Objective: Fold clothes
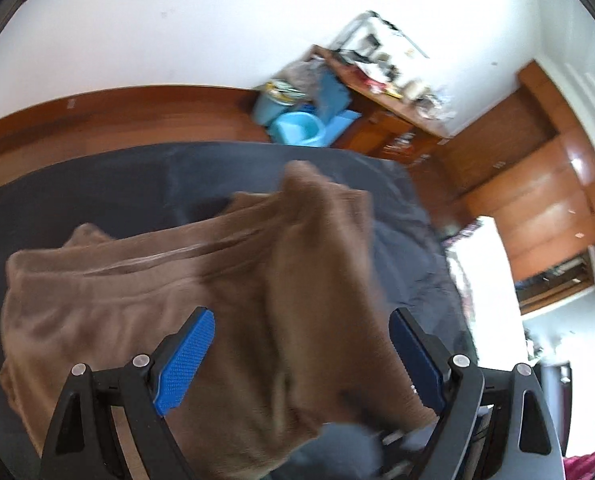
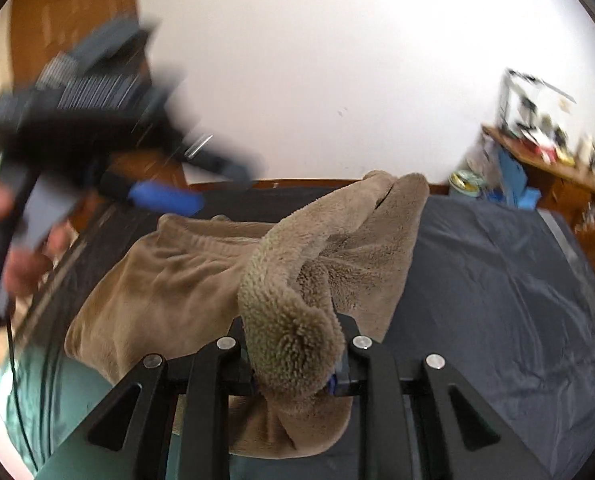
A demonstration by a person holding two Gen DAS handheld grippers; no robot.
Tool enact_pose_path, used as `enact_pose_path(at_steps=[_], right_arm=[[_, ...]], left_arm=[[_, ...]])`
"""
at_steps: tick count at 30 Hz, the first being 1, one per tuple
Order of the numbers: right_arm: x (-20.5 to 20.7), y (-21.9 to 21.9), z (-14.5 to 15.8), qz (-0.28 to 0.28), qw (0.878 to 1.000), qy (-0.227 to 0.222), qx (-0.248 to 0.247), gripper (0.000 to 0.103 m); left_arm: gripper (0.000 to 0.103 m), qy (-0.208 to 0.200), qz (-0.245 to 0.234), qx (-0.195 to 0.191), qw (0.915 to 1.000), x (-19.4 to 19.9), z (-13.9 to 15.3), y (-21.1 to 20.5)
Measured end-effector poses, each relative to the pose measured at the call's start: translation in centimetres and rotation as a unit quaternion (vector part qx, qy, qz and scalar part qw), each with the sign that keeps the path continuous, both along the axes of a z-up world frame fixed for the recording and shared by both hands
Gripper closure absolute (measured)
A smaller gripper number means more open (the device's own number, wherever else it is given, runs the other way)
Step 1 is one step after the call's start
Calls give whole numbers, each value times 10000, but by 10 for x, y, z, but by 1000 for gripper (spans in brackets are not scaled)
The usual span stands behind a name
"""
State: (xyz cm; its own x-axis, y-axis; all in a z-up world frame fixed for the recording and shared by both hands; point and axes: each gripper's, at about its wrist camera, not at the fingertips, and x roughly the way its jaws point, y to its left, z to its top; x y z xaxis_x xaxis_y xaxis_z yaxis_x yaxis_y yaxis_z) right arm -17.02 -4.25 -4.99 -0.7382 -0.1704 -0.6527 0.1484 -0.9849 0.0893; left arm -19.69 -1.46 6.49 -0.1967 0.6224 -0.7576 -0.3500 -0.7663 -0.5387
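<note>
your right claw [image 2: 293, 364] is clamped on a fold of the brown fleece garment [image 2: 217, 280], which lies on the dark bed sheet [image 2: 497, 300]. your left claw [image 1: 301, 344] hangs wide open above it, gripping nothing.

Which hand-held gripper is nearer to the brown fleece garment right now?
Right. The right hand-held gripper is clamped on a fold of the brown fleece garment. The left hand-held gripper is open above it, holding nothing.

Left tongs [image 1: 301, 344] agape, right tongs [image 2: 293, 354] clamped
</note>
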Motion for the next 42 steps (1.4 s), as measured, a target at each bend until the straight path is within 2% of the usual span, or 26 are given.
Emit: enact_pose_path(at_steps=[2, 5, 12, 17, 19, 21, 23, 26, 27, 32, 34, 37, 40, 42], right_arm=[[3, -12, -1, 149, 9998, 58, 155, 78], [7, -24, -4, 308, 9989, 125, 318, 78], [13, -40, -9, 513, 9965, 193, 635, 78], [16, -49, -12, 662, 9941, 214, 835, 78], [17, -52, -12, 718, 9932, 228, 882, 78], [18, -55, -13, 775, 9924, 242, 928, 78], [18, -57, -11, 838, 9919, 259, 923, 78], [16, -63, -5, 1015, 9907, 332, 846, 78], [16, -68, -1, 1107, 9896, 384, 831, 78], [11, -97, 15, 1673, 9817, 625, 663, 78], [5, -113, 17, 1924, 9773, 661, 591, 78], [-3, -137, 15, 2317, 9694, 645, 494, 78], [-10, -162, 3, 2655, 9619, 481, 450, 78], [-17, -175, -10, 2816, 9583, 270, 410, 78]], left_arm=[[8, -78, -134, 15, 9999, -6, -1, 11], [5, -130, -323, -162, 9993, -11, -9, 25], [5, -478, -461, -508, 9965, -25, -47, 46], [5, -911, -22, -347, 9952, -38, -72, 41], [16, -993, 118, -222, 9947, -40, -74, 32], [51, -998, 211, -117, 9947, -42, -74, 20], [66, -891, 288, -74, 9956, -40, -67, 5], [66, -721, 312, 47, 9969, -37, -55, -17], [70, -642, 326, 71, 9974, -36, -49, -25], [71, -273, 598, 106, 9978, -32, -15, -87], [71, -176, 676, 119, 9975, -30, -11, -110], [71, -111, 870, 206, 9959, -25, -19, -157], [71, -237, 1146, 399, 9923, -19, -44, -201], [71, -243, 1255, 378, 9911, -14, -64, -222]])
